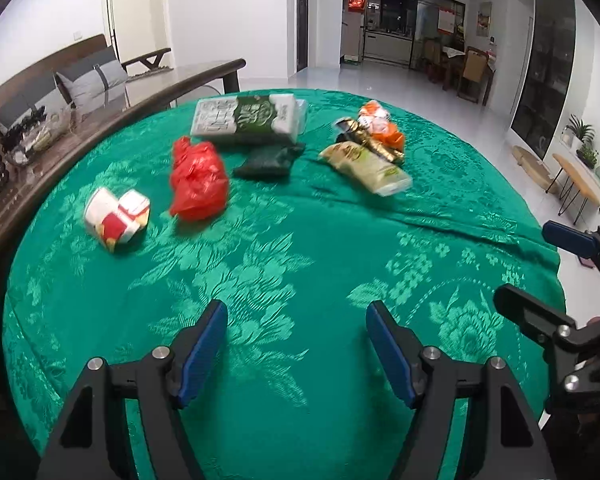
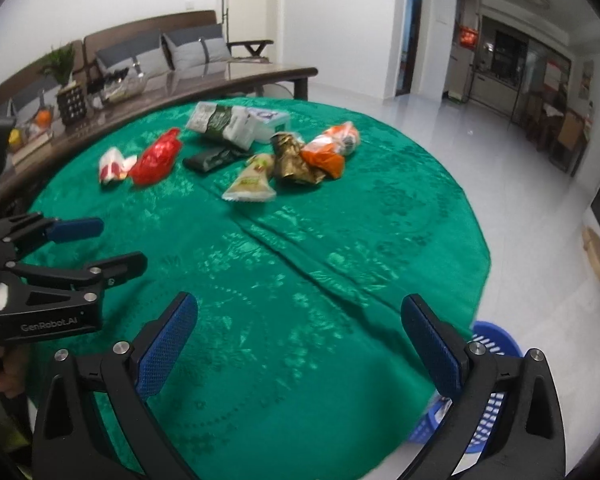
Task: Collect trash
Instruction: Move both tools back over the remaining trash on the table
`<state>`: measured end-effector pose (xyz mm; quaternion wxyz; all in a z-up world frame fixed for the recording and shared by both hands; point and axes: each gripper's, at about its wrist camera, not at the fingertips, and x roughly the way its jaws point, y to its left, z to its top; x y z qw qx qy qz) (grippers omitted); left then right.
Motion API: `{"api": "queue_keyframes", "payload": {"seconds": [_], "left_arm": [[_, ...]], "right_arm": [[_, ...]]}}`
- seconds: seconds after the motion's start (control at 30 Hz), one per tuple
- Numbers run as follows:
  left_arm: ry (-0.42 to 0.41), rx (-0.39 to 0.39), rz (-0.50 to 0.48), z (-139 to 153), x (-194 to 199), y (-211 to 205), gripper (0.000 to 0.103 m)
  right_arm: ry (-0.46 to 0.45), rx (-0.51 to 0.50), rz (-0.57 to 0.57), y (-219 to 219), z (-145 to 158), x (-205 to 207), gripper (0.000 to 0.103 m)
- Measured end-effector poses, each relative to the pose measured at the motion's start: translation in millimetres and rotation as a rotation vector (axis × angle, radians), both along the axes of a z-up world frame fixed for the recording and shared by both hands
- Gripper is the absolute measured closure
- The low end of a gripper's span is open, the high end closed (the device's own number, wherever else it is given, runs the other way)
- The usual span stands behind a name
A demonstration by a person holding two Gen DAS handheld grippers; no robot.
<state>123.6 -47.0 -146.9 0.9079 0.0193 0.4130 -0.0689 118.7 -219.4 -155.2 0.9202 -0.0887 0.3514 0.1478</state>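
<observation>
Stock on the round worktop [image 2: 380, 240], draped in green floral cloth, far half:
- crumpled red plastic bag [image 1: 198, 180]: light, soft, slippery; pinch a raised fold.
- crushed red-and-white paper carton [image 1: 116, 216]: light, semi-stiff; grip across its flattened sides.
- pale green foil snack pouch [image 2: 250, 184]: thin, slick; take by the sealed edge.
- gold and orange wrappers [image 2: 316, 154], heaped together: crinkly, likely to shift.

Blue slotted plastic basket [image 2: 494, 340]: on the floor by the near right rim.

Left gripper [image 1: 296, 344] and right gripper [image 2: 300, 340]: jaws spread wide, holding nothing, well short of the trash.
</observation>
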Motion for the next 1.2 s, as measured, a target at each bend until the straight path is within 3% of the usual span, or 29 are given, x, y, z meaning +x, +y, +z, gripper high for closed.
{"api": "queue_keyframes", "payload": {"seconds": [0.3,0.6,0.9,1.0,1.2], "left_arm": [[0.023,-0.071,0.011,-4,-1,15,0.030],[0.031,-0.128,0.028,-3,-2,31,0.030],[-0.034,-0.184,0.329,27,21,116,0.030],[-0.044,-0.154,0.367,33,45,131,0.030],[0.079,-0.070,0.344,7,97,135,0.030]], "right_arm": [[0.035,-0.055,0.027,16,-26,9,0.001],[0.061,-0.018,0.027,14,-30,12,0.001],[0.059,-0.018,0.026,15,-31,13,0.000],[0.058,-0.019,0.025,16,-31,14,0.000],[0.054,-0.022,0.024,16,-31,14,0.000]]}}
